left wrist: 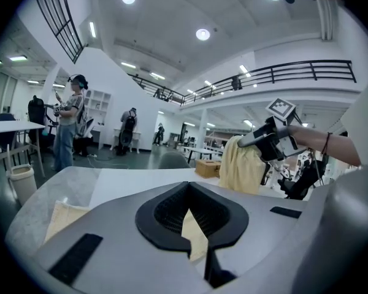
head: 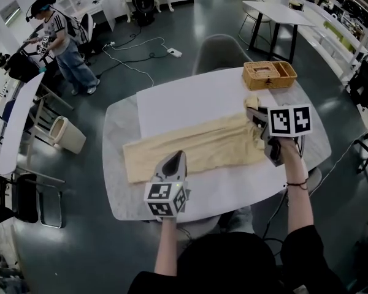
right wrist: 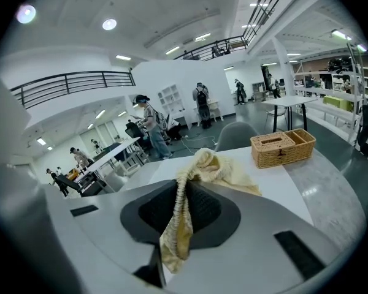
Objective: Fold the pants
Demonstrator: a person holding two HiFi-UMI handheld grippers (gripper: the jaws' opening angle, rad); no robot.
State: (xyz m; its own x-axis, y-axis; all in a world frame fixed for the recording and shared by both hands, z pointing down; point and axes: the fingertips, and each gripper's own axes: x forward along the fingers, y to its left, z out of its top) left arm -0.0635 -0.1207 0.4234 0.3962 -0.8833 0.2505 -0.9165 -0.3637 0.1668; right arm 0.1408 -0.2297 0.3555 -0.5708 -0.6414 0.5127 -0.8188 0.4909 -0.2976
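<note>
Pale yellow pants (head: 196, 149) lie lengthwise across the white table (head: 190, 103). My right gripper (head: 256, 116) is shut on the gathered waistband (right wrist: 202, 164) at the pants' right end, holding it a little above the table; the bunched elastic runs between the right gripper's (right wrist: 181, 207) jaws. My left gripper (head: 175, 159) sits at the near edge of the cloth around its middle and is shut on a fold of the yellow fabric (left wrist: 193, 231). In the left gripper view, the right gripper (left wrist: 257, 138) carries the raised cloth (left wrist: 242, 164) off to the right.
A wicker basket (head: 268, 74) stands at the table's far right corner. A grey chair (head: 219, 52) is tucked in at the far side. A person (head: 61, 41) stands at another table far left, beside a small bin (head: 66, 135).
</note>
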